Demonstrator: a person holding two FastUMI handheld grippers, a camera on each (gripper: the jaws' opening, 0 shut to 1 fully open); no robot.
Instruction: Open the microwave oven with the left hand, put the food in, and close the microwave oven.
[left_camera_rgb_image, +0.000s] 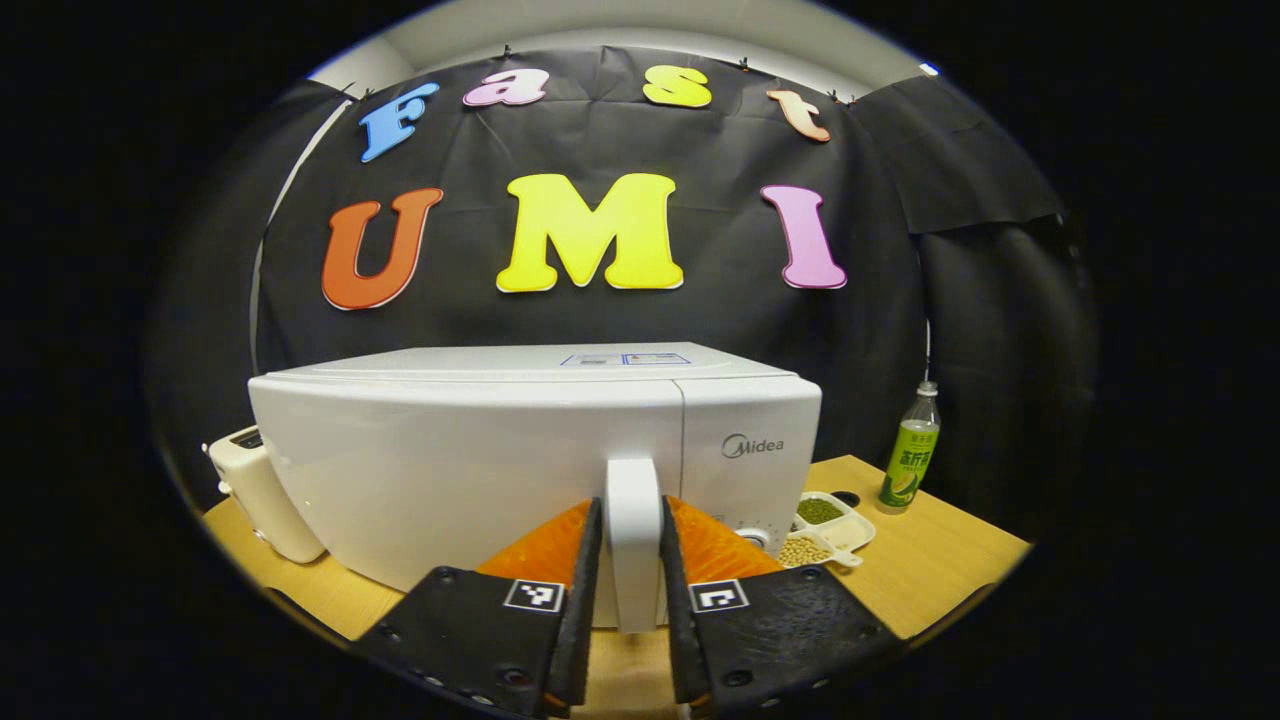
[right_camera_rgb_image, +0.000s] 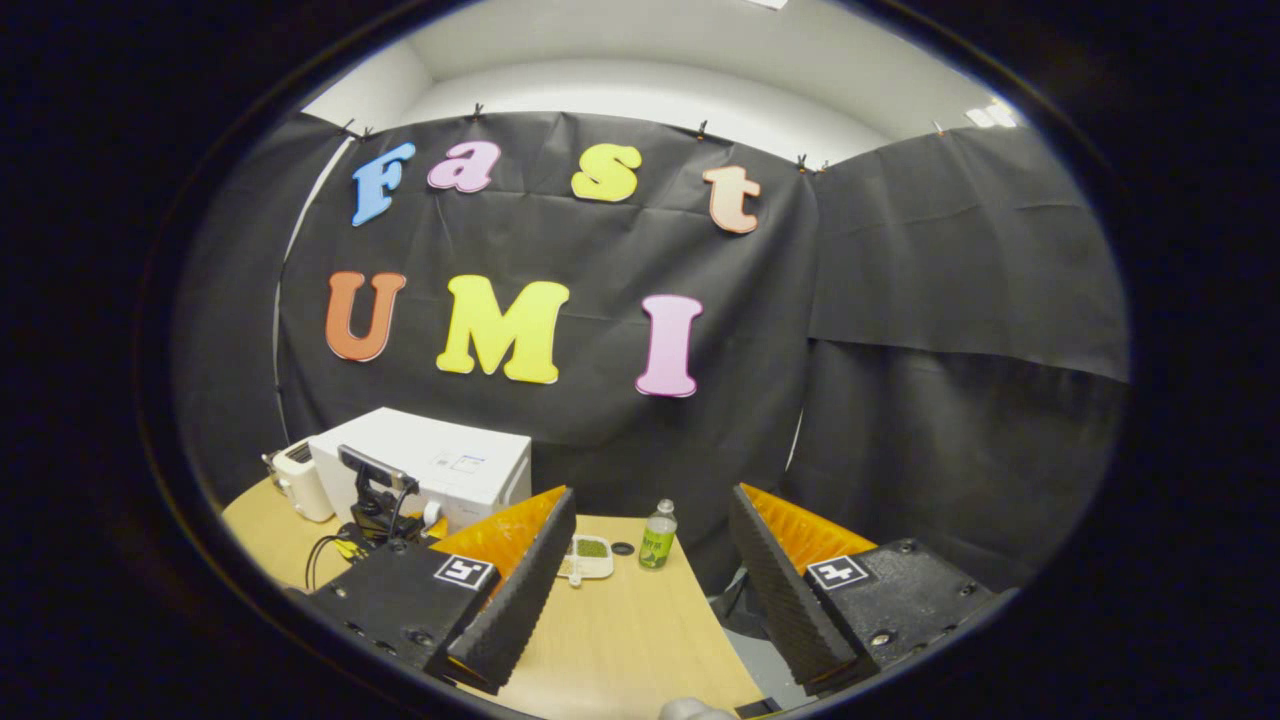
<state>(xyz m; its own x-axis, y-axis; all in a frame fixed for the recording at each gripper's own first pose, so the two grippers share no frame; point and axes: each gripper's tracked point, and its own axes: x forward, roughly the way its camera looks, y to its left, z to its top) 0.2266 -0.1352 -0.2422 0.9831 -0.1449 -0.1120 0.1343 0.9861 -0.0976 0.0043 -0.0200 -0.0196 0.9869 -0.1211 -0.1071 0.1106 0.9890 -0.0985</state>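
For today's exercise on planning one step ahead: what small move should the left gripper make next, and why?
Probably pull back, swinging the door outward. The left gripper has both fingers closed on the microwave's door handle, and the microwave door looks still shut.

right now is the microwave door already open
No, the microwave door sits flush and closed, with the left gripper jaws set on either side of its handle.
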